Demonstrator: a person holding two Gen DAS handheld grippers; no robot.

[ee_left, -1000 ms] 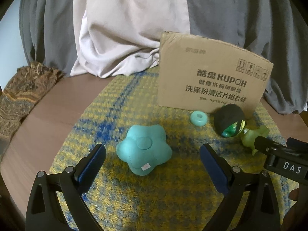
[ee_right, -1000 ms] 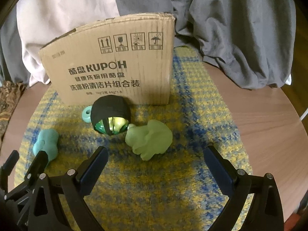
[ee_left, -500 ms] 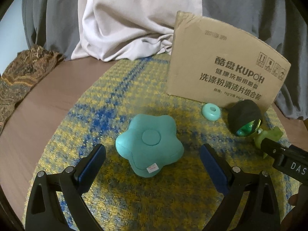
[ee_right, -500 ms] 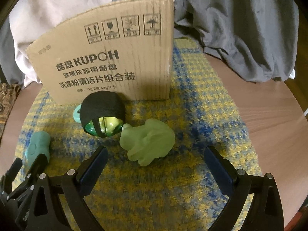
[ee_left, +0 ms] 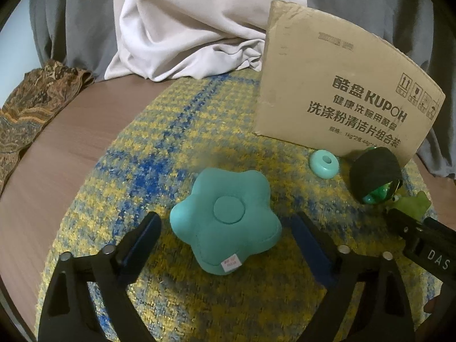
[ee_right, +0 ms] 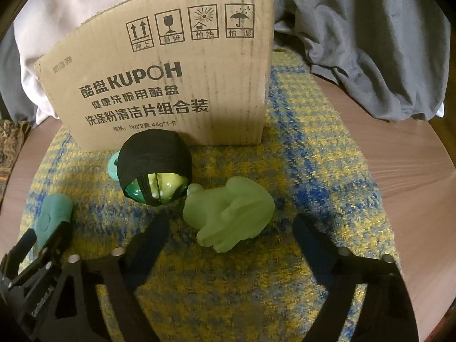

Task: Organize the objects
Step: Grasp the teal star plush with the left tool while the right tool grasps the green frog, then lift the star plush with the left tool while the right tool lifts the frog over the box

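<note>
- We see our left gripper [ee_left: 225, 228] low over a yellow-and-blue woven mat [ee_left: 159, 154]; its jaws are closing, with a teal star-shaped cushion [ee_left: 225, 222] between them, and the pads do not yet touch it.
- Our right gripper [ee_right: 230, 228] is also closing, around a pale green frog toy [ee_right: 228, 213] that lies on the mat between its fingers; there are gaps on both sides.
- Just beyond the frog, touching its head, sits a ball [ee_right: 155, 168] wrapped in black thread, green showing underneath.
- A small teal ring [ee_left: 325, 164] lies beside the ball, near the foot of a cardboard box [ee_left: 336, 97] standing at the back of the mat.
- The mat covers a round wooden table [ee_left: 54, 156], with grey and cream cloth [ee_left: 182, 28] heaped behind and a patterned brown cloth [ee_left: 28, 108] at the left edge.
</note>
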